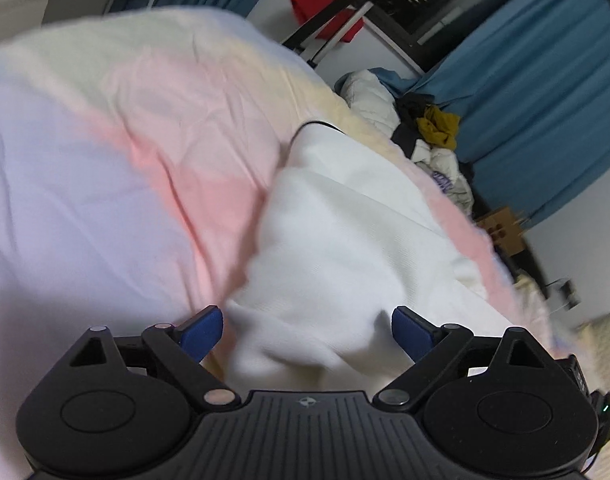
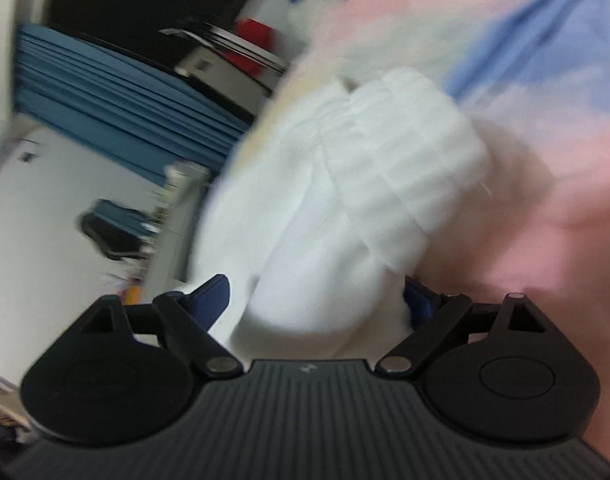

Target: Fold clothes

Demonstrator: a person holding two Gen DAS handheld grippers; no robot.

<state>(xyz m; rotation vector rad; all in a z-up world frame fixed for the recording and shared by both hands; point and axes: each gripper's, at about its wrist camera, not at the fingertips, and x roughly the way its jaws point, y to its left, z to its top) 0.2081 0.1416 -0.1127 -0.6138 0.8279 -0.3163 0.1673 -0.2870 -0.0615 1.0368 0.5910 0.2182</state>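
Closest to us, our left gripper (image 1: 307,330) has its blue pads (image 1: 203,332) spread wide, and a rounded fold of the white garment (image 1: 345,240) bulges up between them without either pad pressing on it, as far as the blur lets us judge. Our right gripper (image 2: 317,300) stands just as wide; its blue pads (image 2: 211,294) flank another bunched end of the white garment (image 2: 345,200), which looks ribbed or textured in that view, and again we see no pinch on the cloth. The right wrist view is heavily smeared, so finer contact there we cannot tell.

Just beyond the fingers, the garment lies in a soft heap on the bedspread (image 1: 125,140), a wrinkled cover in pale lilac, pink and cream patches. In the left wrist view a dark-edged neckline or hem shows at the garment's far end. In the right wrist view the bedspread (image 2: 565,220) shows pink to the right of the cloth, with a blue patch higher up.

Farther off, at the bed's far edge, a jumble of other clothes (image 1: 433,136) sits in a pile, white, dark and mustard-yellow pieces mixed together. A brown cardboard box (image 1: 505,232) stands near it, lower down beside the bed. Behind all this hang blue curtains (image 1: 545,100), and a red object (image 1: 325,8) sits by a dark metal frame against the white wall. The right wrist view shows the same blue curtains (image 2: 117,100) and red object (image 2: 253,48).
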